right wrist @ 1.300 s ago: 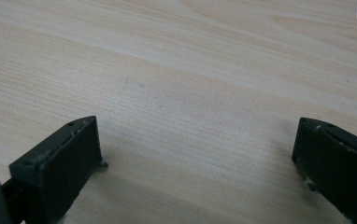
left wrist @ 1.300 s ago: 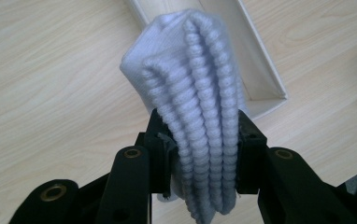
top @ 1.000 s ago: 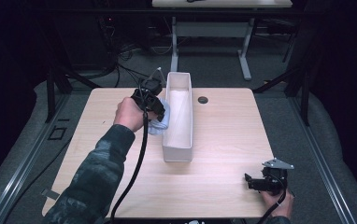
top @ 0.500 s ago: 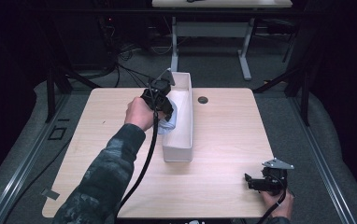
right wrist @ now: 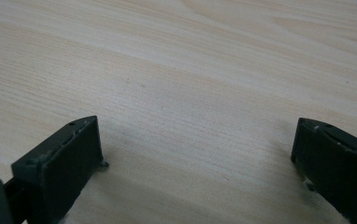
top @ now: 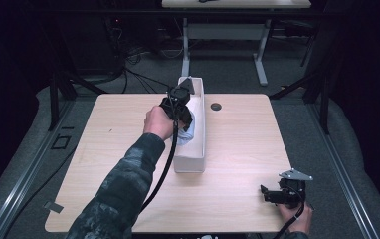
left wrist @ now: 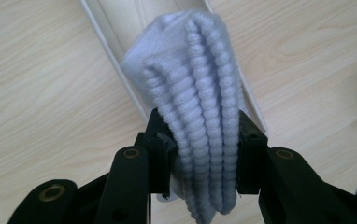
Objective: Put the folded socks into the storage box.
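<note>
A folded pale blue ribbed cloth (left wrist: 200, 102) hangs between the jaws of my left gripper (left wrist: 200, 161), which is shut on it. In the high view that left gripper (top: 183, 117) holds the cloth (top: 188, 127) over the long white box (top: 190, 162) standing on the middle of the table. The left gripper view has the box's narrow trough (left wrist: 120, 28) directly beyond the cloth. My right gripper (top: 267, 194) rests near the table's front right corner, its jaws wide apart over bare wood in the right gripper view (right wrist: 195, 154) with nothing between them.
The wooden table (top: 103, 149) has a small dark round grommet (top: 216, 106) behind the box to its right. A black cable (top: 165, 169) trails from the left gripper along the sleeve. Another desk frame (top: 223, 40) and floor cables stand beyond the far edge.
My left hand has carried the cloth rightward from beside the box's left wall to over the box. The right gripper has stayed in place.
</note>
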Tool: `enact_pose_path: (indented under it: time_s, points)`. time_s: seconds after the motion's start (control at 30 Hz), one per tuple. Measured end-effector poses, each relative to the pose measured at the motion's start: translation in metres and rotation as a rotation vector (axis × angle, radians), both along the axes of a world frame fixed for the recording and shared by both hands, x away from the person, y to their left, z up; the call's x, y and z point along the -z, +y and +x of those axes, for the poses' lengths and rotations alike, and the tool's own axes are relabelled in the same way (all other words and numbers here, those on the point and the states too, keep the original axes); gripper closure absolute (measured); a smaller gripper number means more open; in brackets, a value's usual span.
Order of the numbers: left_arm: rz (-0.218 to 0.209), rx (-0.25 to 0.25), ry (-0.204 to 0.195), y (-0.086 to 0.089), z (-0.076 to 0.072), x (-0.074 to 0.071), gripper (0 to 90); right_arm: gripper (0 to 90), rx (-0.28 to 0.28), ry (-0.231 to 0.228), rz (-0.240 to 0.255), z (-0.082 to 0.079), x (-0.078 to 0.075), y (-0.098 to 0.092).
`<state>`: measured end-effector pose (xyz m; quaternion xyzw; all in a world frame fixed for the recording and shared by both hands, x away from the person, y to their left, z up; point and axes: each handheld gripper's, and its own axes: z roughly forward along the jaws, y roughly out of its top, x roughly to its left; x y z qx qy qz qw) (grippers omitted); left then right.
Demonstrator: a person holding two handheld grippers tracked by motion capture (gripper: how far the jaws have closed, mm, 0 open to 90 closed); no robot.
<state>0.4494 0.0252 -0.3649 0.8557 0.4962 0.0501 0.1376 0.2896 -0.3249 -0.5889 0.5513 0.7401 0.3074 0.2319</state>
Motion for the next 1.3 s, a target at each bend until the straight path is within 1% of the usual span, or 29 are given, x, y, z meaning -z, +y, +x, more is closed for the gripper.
enact_pose_path:
  time_s: [0.13, 0.23, 0.57, 0.73, 0.77, 0.83, 1.0, 1.07, 1.1, 1.3]
  points:
    - [0.010, -0.002, 0.010, -0.005, 0.002, 0.004, 64.7, 1.1, -0.001, -0.001, -0.001, 0.000, 0.000, 0.000]
    - [0.015, 0.002, 0.030, -0.009, 0.004, 0.008, 64.6, 1.2, -0.001, -0.001, 0.000, 0.000, 0.000, 0.000]
    - [0.036, 0.004, 0.053, -0.019, 0.009, 0.021, 64.3, 1.4, -0.001, -0.001, 0.000, 0.000, 0.000, 0.000]
    - [0.035, 0.001, 0.057, -0.021, 0.011, 0.026, 64.0, 1.4, -0.002, -0.002, 0.000, 0.000, 0.000, 0.000]
    - [0.042, 0.004, 0.057, -0.022, 0.011, 0.027, 64.0, 1.4, -0.002, -0.003, 0.000, 0.000, 0.000, 0.000]
    - [0.040, 0.002, 0.068, -0.021, 0.012, 0.031, 63.9, 1.6, -0.002, -0.001, 0.000, 0.000, 0.000, 0.000]
    - [0.047, -0.005, 0.078, -0.021, 0.014, 0.041, 63.8, 1.8, -0.003, -0.003, 0.000, 0.000, 0.000, 0.000]
    - [0.039, -0.008, 0.082, -0.022, 0.014, 0.045, 63.8, 1.8, -0.003, -0.003, 0.000, 0.000, 0.000, 0.000]
    - [0.043, -0.006, 0.081, -0.022, 0.014, 0.046, 63.8, 1.8, -0.003, -0.003, 0.000, 0.000, 0.000, 0.000]
    - [0.035, -0.008, 0.085, -0.023, 0.014, 0.054, 63.7, 1.8, -0.003, -0.003, 0.000, 0.000, 0.000, 0.000]
